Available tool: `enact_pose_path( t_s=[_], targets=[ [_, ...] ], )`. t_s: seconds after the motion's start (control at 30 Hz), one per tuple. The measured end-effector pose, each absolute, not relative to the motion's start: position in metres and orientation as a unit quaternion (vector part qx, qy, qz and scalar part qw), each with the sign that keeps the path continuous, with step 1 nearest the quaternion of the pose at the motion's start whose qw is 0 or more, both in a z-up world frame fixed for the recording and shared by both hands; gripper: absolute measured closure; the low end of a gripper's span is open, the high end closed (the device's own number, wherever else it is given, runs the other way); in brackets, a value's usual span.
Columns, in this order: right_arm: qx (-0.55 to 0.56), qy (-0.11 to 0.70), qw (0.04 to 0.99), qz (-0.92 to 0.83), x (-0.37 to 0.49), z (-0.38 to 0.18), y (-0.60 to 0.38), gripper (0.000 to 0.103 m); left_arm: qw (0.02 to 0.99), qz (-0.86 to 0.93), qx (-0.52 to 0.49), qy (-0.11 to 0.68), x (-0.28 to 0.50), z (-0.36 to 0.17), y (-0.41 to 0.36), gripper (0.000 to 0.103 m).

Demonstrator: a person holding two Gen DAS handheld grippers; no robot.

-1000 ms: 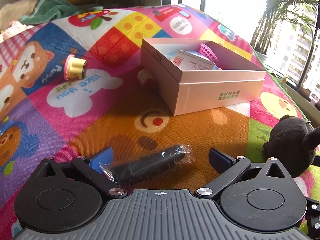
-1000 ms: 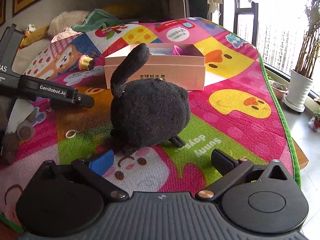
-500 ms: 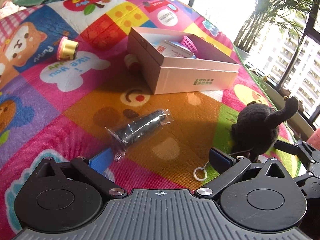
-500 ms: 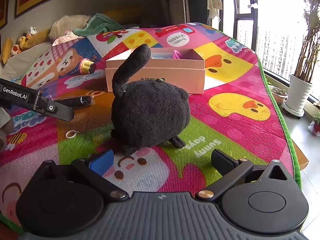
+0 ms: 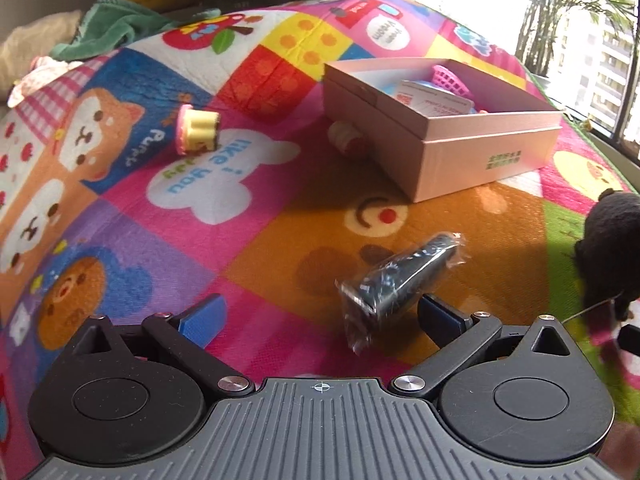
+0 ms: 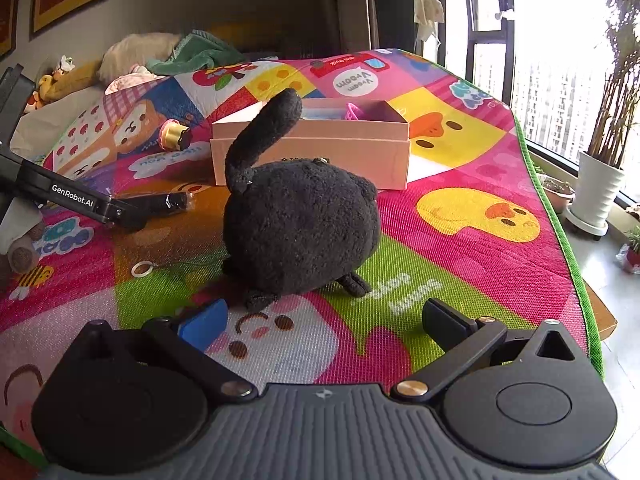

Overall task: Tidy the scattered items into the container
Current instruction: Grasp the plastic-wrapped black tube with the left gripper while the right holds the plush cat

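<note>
A pink cardboard box [image 5: 472,156] stands open on the play mat, with a pink basket [image 5: 450,79] and a white card inside; it also shows in the right wrist view [image 6: 320,160]. A black tube in clear wrap [image 5: 400,276] lies just ahead of my open, empty left gripper [image 5: 320,316], nearer its right finger. A pink and gold toy [image 5: 198,130] lies far left. A small red and white item [image 5: 348,140] sits against the box's left side. A black plush [image 6: 300,228] stands just ahead of my open, empty right gripper [image 6: 324,320].
The colourful play mat [image 6: 460,208] ends at a green edge on the right, with floor and potted plants [image 6: 596,188] beyond. A white ring on a string [image 6: 142,269] lies left of the plush. Pillows and a green cloth [image 5: 108,28] lie at the far side.
My left gripper has swung left and moved closer to the mat, so the wrapped tube now lies near its right finger. The right gripper has barely moved.
</note>
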State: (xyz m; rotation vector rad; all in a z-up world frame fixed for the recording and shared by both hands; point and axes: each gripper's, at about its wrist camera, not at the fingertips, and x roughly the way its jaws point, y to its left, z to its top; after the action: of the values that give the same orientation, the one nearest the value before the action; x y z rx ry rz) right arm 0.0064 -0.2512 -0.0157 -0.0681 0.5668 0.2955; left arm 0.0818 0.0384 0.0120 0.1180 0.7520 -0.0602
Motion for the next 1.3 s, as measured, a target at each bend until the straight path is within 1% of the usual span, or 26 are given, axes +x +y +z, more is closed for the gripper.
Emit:
enact_pose_path(
  t_s=[0.13, 0.27, 0.37, 0.47, 0.67, 0.7, 0.77, 1.03, 1.2, 1.3],
  targets=[
    [-0.037, 0.281, 0.948, 0.147, 0.007, -0.015, -0.252, 0.000, 0.933, 0.021, 0.060, 0.355, 0.081, 0.013, 0.052, 0.000],
    [-0.033, 0.305, 0.936, 0.173, 0.014, -0.004, -0.253, 0.000, 0.934, -0.004, 0.039, 0.354, 0.076, 0.012, 0.052, 0.000],
    [-0.027, 0.275, 0.944, 0.180, 0.013, 0.010, -0.253, 0.000, 0.936, -0.012, 0.041, 0.349, 0.072, 0.012, 0.048, 0.000],
    [-0.039, 0.262, 0.948, 0.173, 0.024, 0.018, -0.247, 0.000, 0.937, -0.013, 0.037, 0.348, 0.072, 0.012, 0.047, 0.000],
    [-0.028, 0.285, 0.943, 0.169, 0.056, 0.016, -0.240, 0.000, 0.934, -0.035, 0.003, 0.356, 0.066, 0.013, 0.042, 0.000],
    [-0.028, 0.283, 0.943, 0.170, 0.057, 0.016, -0.239, 0.001, 0.934, -0.042, 0.000, 0.356, 0.065, 0.015, 0.039, 0.000],
    [-0.034, 0.279, 0.943, 0.176, 0.054, 0.019, -0.238, 0.016, 0.934, -0.055, 0.000, 0.353, 0.066, 0.017, 0.030, 0.000],
    [-0.053, 0.265, 0.949, 0.162, 0.032, 0.024, -0.247, 0.017, 0.933, -0.078, 0.023, 0.350, 0.076, 0.018, -0.004, 0.000],
    [-0.044, 0.265, 0.951, 0.150, 0.023, 0.022, -0.254, 0.017, 0.935, -0.062, 0.012, 0.350, 0.083, 0.017, -0.010, 0.000],
    [-0.048, 0.259, 0.954, 0.143, 0.019, 0.019, -0.252, 0.017, 0.935, -0.044, 0.027, 0.350, 0.096, 0.015, -0.016, 0.000]
  ],
)
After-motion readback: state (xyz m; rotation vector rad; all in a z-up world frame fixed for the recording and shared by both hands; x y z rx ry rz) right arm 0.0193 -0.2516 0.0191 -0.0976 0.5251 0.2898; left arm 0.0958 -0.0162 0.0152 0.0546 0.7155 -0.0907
